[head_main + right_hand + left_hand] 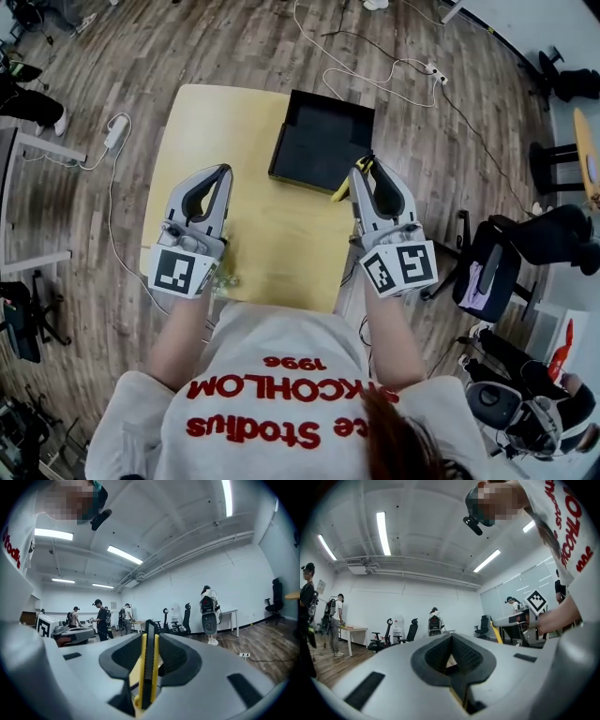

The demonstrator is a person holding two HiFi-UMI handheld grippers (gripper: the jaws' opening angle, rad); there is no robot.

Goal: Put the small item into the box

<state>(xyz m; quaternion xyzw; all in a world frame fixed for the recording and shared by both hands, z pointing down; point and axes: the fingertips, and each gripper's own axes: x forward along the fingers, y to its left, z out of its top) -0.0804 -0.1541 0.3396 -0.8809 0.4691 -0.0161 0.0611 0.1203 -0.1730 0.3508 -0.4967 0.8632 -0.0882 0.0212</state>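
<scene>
Task's approx. halfway, by my read: you've got the small item but it's not in the box yet. Your right gripper [364, 167] is pinching a yellow-and-black cutter [149, 667], and it sits over the table [272, 244] right at the near edge of the black box [281, 141]. The box sits at the table's far right corner and looks empty. What's left: carry the cutter over the rim, let go, pull back.

Your left gripper [223, 172] is over the table's left side, near the middle. Its jaws are pressed together w/ nothing between them, so it has no job here.

Head view vs. the others: only the head view shows the box, the table and how close you are. Of the cutter it gives just a bit of yellow at the jaw tips. The right gripper view shows the grip properly: cutter edge-on between the pads, poking out past the tips. It looks out level across the room, so no box in it. Left gripper view confirms its jaws are empty and catches your right gripper off to the side.
</scene>
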